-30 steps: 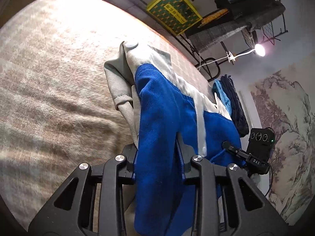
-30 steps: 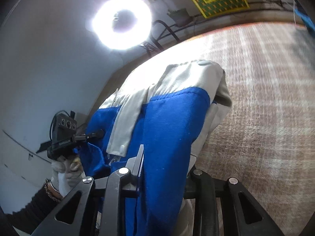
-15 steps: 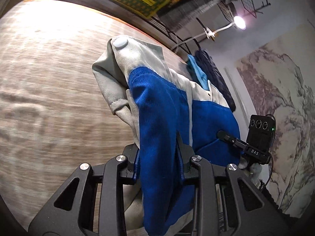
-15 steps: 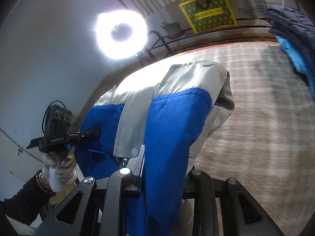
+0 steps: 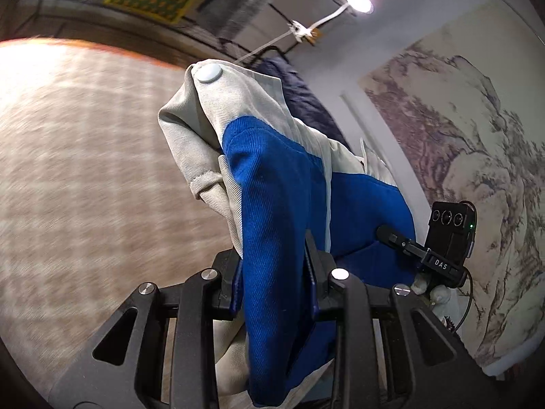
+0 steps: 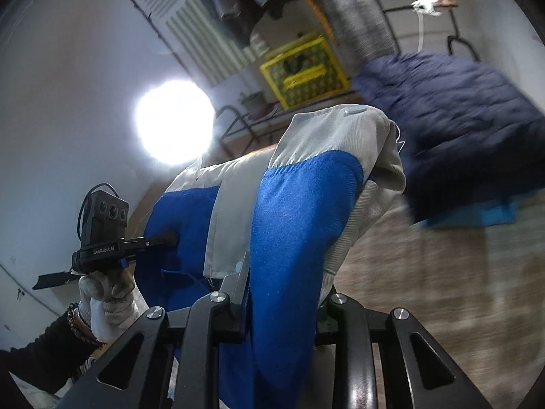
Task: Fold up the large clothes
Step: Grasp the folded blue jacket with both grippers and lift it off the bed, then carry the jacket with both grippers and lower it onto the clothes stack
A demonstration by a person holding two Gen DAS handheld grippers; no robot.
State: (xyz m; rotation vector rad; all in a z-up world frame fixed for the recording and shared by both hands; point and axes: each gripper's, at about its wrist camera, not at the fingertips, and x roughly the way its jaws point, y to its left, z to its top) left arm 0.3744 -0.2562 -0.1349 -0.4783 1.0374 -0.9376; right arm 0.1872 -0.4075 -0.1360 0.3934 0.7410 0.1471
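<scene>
A blue and pale grey jacket hangs bunched in the air between both grippers. In the left wrist view my left gripper is shut on a blue fold of it, and a grey cuff with a white snap sticks up beyond. My right gripper bites the blue cloth at the right, held by a gloved hand. In the right wrist view the jacket rises from my right gripper, shut on its blue panel. My left gripper grips the cloth at the left. The fingertips are hidden by fabric.
A brown woven cover spreads below. A navy quilted garment lies on a light blue cloth at the right. Behind stand a clothes rack, a yellow-green crate, a ring light and a clip lamp. A wall painting.
Both grippers have risen and swung sideways with the jacket still held. The woven cover has dropped lower in view and the navy garment has come much closer on the right.
</scene>
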